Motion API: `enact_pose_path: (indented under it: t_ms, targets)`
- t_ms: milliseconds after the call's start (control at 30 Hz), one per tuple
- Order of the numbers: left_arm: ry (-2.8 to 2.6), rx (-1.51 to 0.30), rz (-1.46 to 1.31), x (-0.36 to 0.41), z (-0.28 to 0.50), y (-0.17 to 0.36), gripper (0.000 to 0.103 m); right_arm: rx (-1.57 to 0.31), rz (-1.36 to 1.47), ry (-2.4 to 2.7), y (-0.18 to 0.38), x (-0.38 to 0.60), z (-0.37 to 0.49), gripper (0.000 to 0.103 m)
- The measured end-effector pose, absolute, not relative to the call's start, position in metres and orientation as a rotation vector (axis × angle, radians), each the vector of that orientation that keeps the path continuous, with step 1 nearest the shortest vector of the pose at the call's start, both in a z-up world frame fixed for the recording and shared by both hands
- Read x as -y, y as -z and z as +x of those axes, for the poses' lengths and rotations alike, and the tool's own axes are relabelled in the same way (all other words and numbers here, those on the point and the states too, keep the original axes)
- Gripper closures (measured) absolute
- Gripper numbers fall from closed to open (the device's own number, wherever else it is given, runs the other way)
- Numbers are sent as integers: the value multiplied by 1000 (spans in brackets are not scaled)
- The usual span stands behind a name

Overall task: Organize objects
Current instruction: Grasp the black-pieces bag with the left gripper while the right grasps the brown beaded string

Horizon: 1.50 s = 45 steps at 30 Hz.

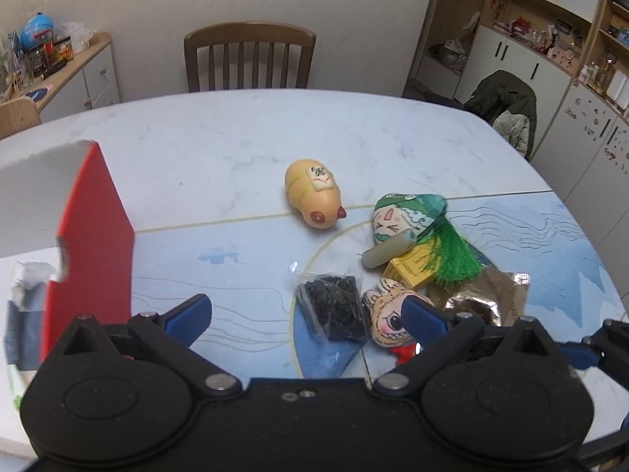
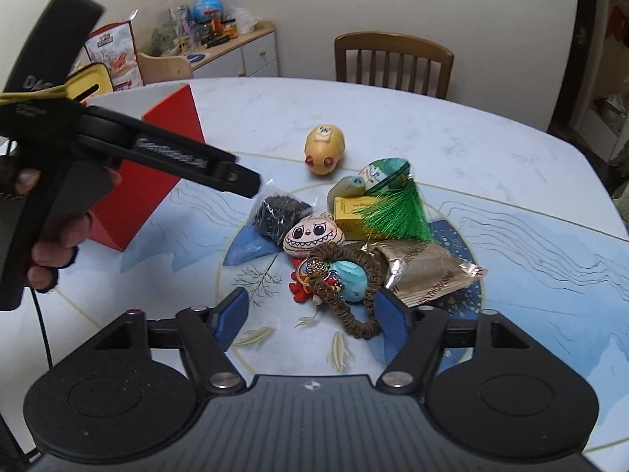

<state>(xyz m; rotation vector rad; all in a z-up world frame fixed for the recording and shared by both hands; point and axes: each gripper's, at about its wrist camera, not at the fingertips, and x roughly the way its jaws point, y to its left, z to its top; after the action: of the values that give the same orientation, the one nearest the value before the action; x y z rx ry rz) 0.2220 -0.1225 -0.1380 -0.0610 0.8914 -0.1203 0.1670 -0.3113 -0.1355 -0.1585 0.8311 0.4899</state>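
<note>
A pile of small objects lies mid-table: a clear bag of dark bits (image 1: 334, 310) (image 2: 281, 212), a grinning face charm (image 1: 387, 320) (image 2: 312, 234), a green-tasselled face pouch (image 1: 409, 216) (image 2: 387, 175), a yellow box (image 2: 354, 212), a foil sachet (image 2: 426, 271), a brown scrunchie with a teal toy (image 2: 354, 275). A tan hamster toy (image 1: 312, 198) (image 2: 326, 149) sits apart behind. My left gripper (image 1: 304, 312) is open and empty above the dark bag. My right gripper (image 2: 312, 316) is open and empty just before the scrunchie.
A red box (image 1: 90, 244) (image 2: 153, 173) stands open at the left of the table. The left hand-held gripper (image 2: 118, 145) reaches in from the left in the right wrist view. A wooden chair (image 1: 249, 57) stands behind the table.
</note>
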Motion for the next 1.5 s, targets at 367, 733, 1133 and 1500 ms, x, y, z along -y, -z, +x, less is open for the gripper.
enact_pose_path:
  t_ms: [367,733,1133,1500]
  targets:
    - [101,-976,-157,118,250,170,11,-859,-160,-499,157,308,188,61]
    - [124,-996,-173,122,258,186,28,-871,-179,-495,167,299,193,74]
    - [150,-968,-100,133,253,188,71,-862,-186,-455,168,301,196,91]
    - [156,-966,-124,119,236,167,74,-847,-134,-441,153,308,195,94]
